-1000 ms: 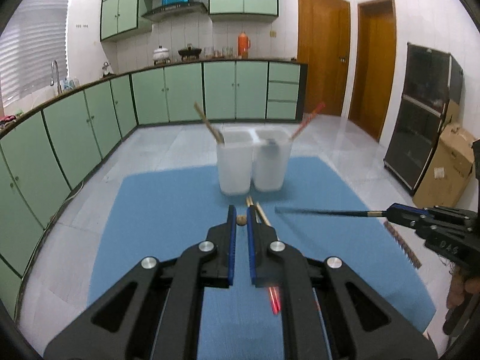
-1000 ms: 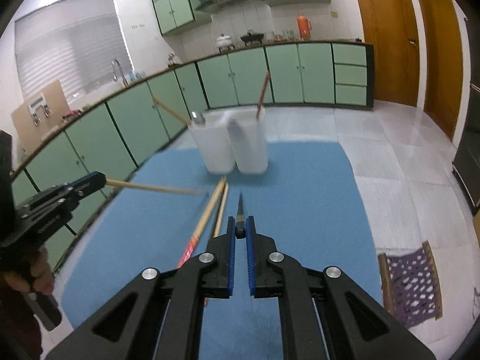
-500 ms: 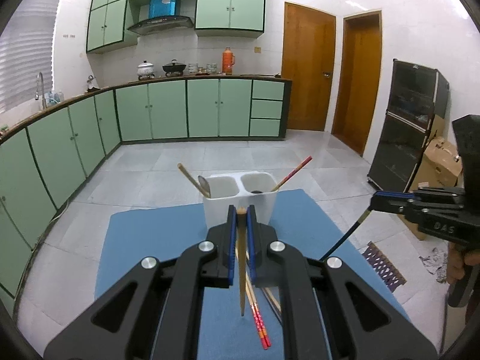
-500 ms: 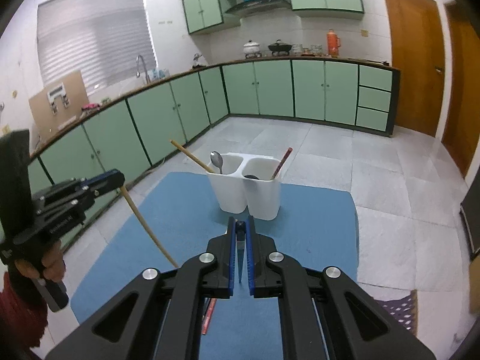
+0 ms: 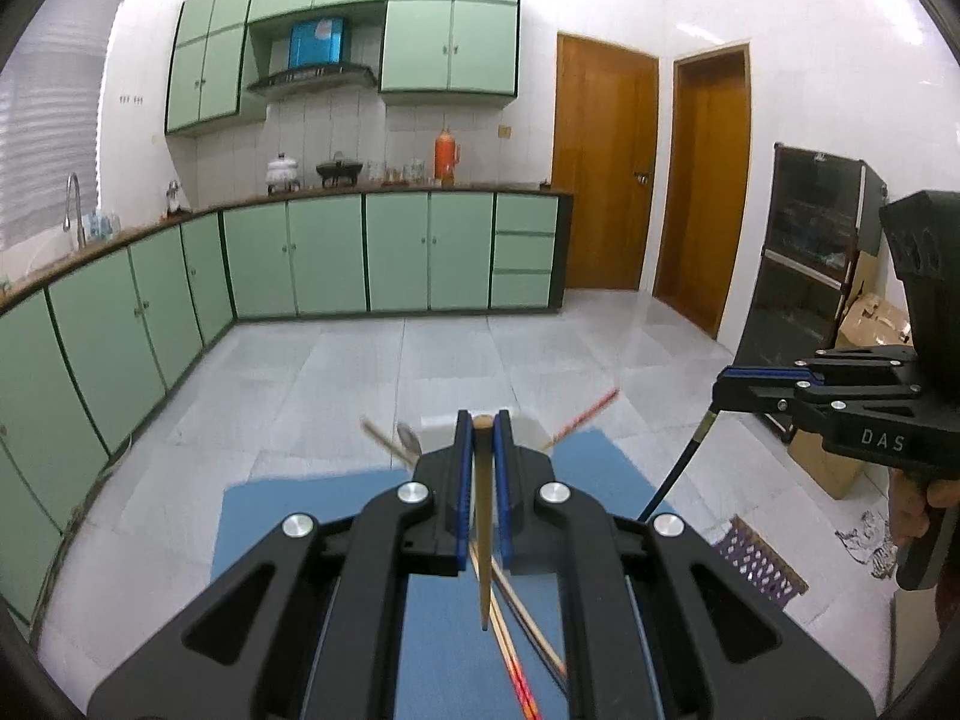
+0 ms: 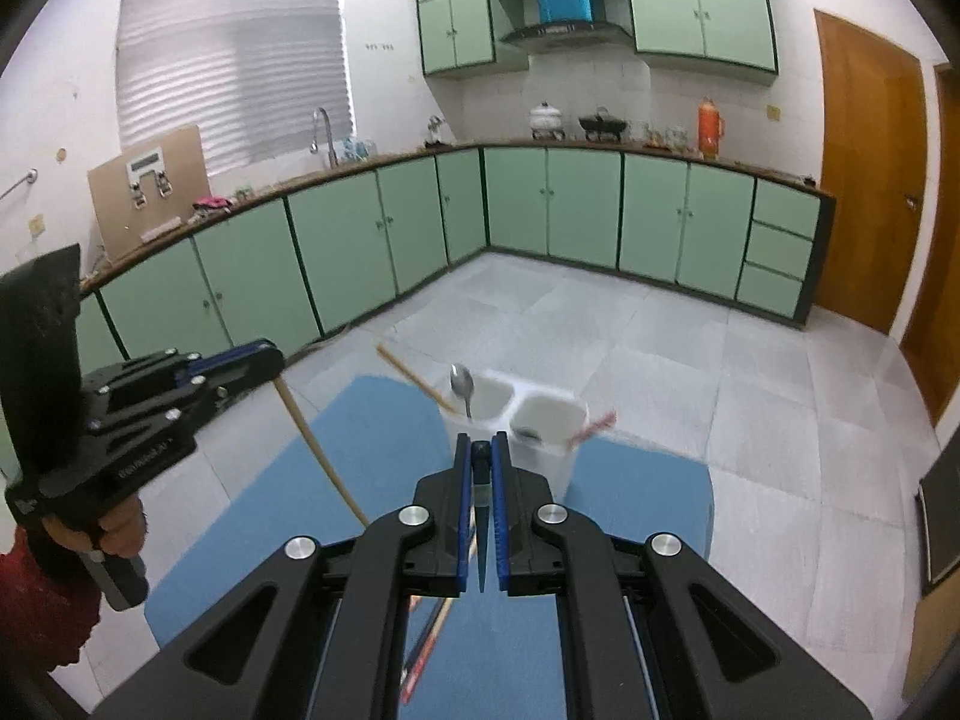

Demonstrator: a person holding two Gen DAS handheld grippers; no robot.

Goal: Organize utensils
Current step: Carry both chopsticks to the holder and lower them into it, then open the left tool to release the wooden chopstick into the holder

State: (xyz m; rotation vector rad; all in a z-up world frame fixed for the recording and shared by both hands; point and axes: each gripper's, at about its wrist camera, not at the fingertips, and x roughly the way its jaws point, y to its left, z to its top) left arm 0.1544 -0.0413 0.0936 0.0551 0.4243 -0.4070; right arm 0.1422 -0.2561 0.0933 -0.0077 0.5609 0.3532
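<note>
My left gripper is shut on a wooden chopstick that hangs down, tip above the blue mat. My right gripper is shut on a black chopstick, also hanging down. Both are raised above the mat. The white two-compartment holder stands at the mat's far end, with a spoon and a wooden chopstick in its left cup and a red chopstick in its right. Several loose chopsticks lie on the mat below.
Green kitchen cabinets run along the far wall and left side. Two wooden doors stand at the right. A purple woven mat and a cardboard box lie on the tiled floor to the right.
Both grippers have lifted their chopsticks off the mat and risen well above it. The chopsticks swung from level to hanging down. The holder now looks farther and lower.
</note>
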